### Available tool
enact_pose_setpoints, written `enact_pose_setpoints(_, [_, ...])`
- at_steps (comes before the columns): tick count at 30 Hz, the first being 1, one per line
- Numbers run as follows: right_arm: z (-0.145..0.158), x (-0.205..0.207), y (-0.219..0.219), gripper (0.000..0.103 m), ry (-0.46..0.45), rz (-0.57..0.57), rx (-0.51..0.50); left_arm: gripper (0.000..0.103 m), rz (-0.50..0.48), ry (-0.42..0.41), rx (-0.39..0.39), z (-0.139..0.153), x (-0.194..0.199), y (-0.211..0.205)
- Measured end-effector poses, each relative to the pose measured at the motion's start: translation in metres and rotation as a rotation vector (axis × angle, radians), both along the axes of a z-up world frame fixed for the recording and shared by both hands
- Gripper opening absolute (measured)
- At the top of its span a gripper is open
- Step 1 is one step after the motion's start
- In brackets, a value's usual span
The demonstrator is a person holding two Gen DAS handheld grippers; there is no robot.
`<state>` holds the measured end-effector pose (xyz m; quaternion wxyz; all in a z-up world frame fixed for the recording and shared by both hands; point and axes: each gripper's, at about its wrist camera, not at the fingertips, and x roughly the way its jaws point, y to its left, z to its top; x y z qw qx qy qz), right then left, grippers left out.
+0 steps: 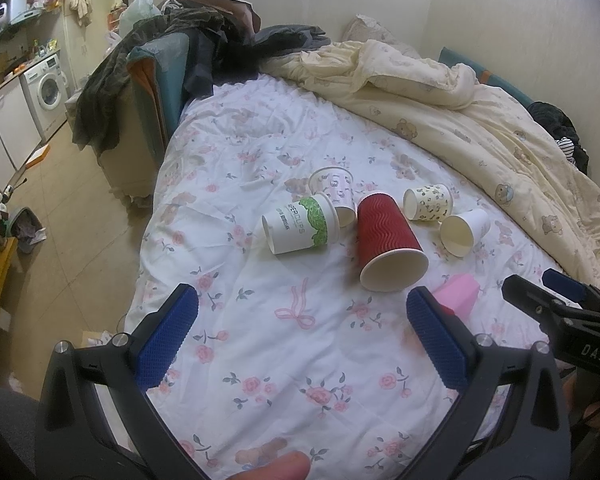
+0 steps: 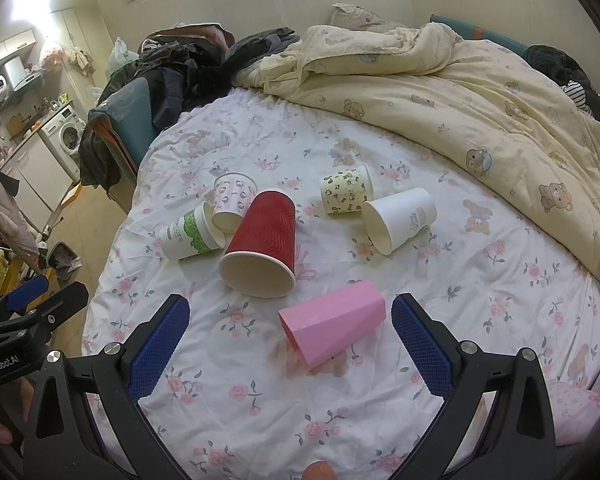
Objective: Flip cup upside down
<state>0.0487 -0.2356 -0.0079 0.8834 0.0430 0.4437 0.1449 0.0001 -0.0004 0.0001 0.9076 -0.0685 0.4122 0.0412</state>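
Nothing is yet flipped; the right gripper (image 2: 290, 340) is held with jaws spread and empty just short of the faceted pink plastic cup (image 2: 332, 330), which lies on its side on the floral bedsheet (image 2: 480, 288); the left gripper (image 1: 300, 336) is likewise spread and empty; beyond, the ribbed red paper cup (image 2: 260, 240) and four printed and white paper cups are also seen lying on their sides, so every step is judged left.

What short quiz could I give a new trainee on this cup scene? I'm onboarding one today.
1. True or false: the red cup stands upright.
2. Which cup lies nearest the right gripper? A) pink cup B) white cup C) green-print cup
3. Fill in: all the cups lie on the ___.

Key: 1 false, it lies on its side; 2 A; 3 bed.
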Motion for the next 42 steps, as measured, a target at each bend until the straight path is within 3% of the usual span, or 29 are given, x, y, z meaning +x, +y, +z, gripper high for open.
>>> enact_pose_setpoints(42, [-0.0041, -0.0003, 0.0027, 0.103, 0.01, 0.0, -0.019, 0.103, 0.003, 0.013, 0.0, 0.0014, -0.0018, 0.008])
